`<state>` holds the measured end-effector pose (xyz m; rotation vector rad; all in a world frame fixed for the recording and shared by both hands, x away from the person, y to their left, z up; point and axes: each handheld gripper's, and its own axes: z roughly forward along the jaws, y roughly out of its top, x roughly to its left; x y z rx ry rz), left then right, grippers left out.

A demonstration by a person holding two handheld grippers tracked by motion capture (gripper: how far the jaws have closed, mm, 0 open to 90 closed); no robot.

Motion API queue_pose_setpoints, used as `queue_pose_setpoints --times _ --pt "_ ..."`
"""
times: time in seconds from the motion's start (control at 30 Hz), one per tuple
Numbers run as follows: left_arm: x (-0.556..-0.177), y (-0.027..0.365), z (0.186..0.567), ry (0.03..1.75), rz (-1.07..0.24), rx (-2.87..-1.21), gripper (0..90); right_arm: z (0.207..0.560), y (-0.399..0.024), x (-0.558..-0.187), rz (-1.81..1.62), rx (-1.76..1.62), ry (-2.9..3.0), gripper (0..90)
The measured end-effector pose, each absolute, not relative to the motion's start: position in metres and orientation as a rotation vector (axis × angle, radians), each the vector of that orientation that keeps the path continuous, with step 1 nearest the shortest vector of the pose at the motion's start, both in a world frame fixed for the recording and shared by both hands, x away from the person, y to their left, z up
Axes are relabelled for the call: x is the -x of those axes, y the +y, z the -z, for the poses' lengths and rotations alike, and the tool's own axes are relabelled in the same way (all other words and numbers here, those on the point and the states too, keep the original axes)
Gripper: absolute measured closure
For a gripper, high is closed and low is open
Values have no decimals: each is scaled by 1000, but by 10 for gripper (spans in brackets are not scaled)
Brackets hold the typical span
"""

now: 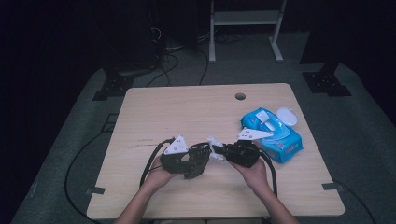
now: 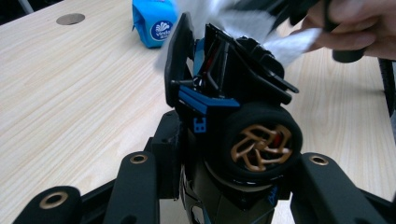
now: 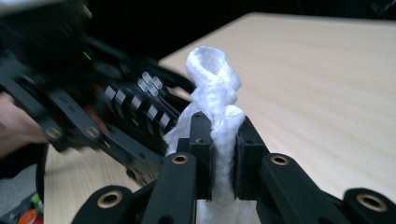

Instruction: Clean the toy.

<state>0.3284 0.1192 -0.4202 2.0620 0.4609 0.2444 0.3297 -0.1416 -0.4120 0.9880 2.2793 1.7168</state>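
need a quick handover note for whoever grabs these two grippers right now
Left gripper: shut on the black toy car, held off the table with a gold-spoked wheel facing the left gripper view.
Right gripper: shut on a twisted white wet wipe, its tip next to the car.
Blue wipe pack lies at the table's right side, lid open.
Done: wipe pulled and gripped, car lifted.
Left: probably wiping the car; how much is already cleaned cannot be told. Then set both down.
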Motion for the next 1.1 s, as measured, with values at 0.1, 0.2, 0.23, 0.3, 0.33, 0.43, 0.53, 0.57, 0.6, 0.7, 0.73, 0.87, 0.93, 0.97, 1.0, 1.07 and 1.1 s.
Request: queue_pose_setpoints --times 0.1,0.2,0.23,0.3,0.33,0.43,0.53,0.57,0.6,0.7,0.73,0.87,0.93,0.97,1.0,1.07,1.1 --pt "-330 117 420 462 -244 -2066 571 409 -145 -329 -1733 -987 2261 799" --pt "-331 112 421 468 -249 -2070 571 409 -148 -329 -1740 -998 2252 800" --pt "-332 110 421 468 -247 -2071 570 408 -148 -328 -1737 -995 2247 800" --pt "-335 107 422 475 -245 -2074 569 406 -149 -328 -1730 -991 2239 799" --pt "-336 105 423 480 -242 -2078 569 406 -150 -328 -1722 -992 2236 799" --pt "-341 101 425 500 -229 -2096 566 406 -155 -329 -1713 -1013 2227 800" --pt "-344 99 425 506 -211 -2111 564 406 -158 -330 -1708 -1027 2220 800" --pt "-345 99 425 505 -208 -2112 564 406 -158 -330 -1706 -1029 2221 800" --pt "-345 99 425 511 -201 -2112 564 406 -158 -330 -1699 -1030 2220 800" --pt "-345 100 423 504 -193 -2112 565 407 -161 -332 -1708 -1069 2208 802" --pt "-343 101 423 494 -194 -2109 567 409 -162 -333 -1702 -1088 2207 802" --pt "-341 102 421 482 -212 -2117 569 423 -169 -342 -1619 -1188 2221 802" --pt "-341 104 420 483 -221 -2125 569 429 -173 -345 -1618 -1226 2218 802" --pt "-341 105 420 489 -220 -2121 569 429 -175 -346 -1624 -1232 2215 802" --pt "-342 106 421 493 -213 -2117 569 428 -176 -346 -1637 -1226 2212 802" --pt "-344 105 423 499 -197 -2110 569 423 -177 -343 -1677 -1199 2199 802" --pt "-344 104 423 496 -190 -2118 569 419 -177 -342 -1698 -1177 2194 802"
